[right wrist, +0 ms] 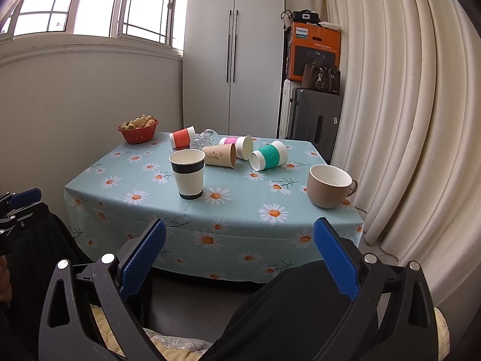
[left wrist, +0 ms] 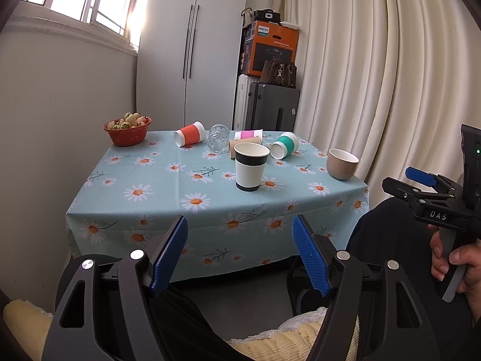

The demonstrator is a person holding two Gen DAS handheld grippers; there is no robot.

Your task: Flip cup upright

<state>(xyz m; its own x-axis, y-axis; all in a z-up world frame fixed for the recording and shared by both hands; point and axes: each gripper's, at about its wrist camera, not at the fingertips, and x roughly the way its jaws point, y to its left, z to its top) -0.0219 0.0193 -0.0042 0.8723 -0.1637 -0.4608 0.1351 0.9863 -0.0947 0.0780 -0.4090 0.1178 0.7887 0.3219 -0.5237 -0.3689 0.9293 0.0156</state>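
Observation:
On the daisy tablecloth (left wrist: 168,186) (right wrist: 240,210) several cups lie on their sides: a red-sleeved cup (left wrist: 189,133) (right wrist: 182,137), a clear glass (left wrist: 218,142) (right wrist: 206,138), a pink-sleeved cup (left wrist: 249,134) (right wrist: 237,146), a brown paper cup (left wrist: 244,144) (right wrist: 219,155) and a green-sleeved cup (left wrist: 284,145) (right wrist: 268,155). A white cup with black bands (left wrist: 251,167) (right wrist: 188,174) and a tan mug (left wrist: 342,164) (right wrist: 329,185) stand upright. My left gripper (left wrist: 240,252) and right gripper (right wrist: 240,258) are open and empty, held before the table's near edge. The right gripper also shows in the left wrist view (left wrist: 427,186).
A red basket of fruit (left wrist: 127,131) (right wrist: 138,131) sits at the table's far left corner. A wall is at left, a wardrobe (left wrist: 192,48) behind, suitcases (left wrist: 275,106) and boxes at back right, curtains (right wrist: 390,105) at right. My legs are below.

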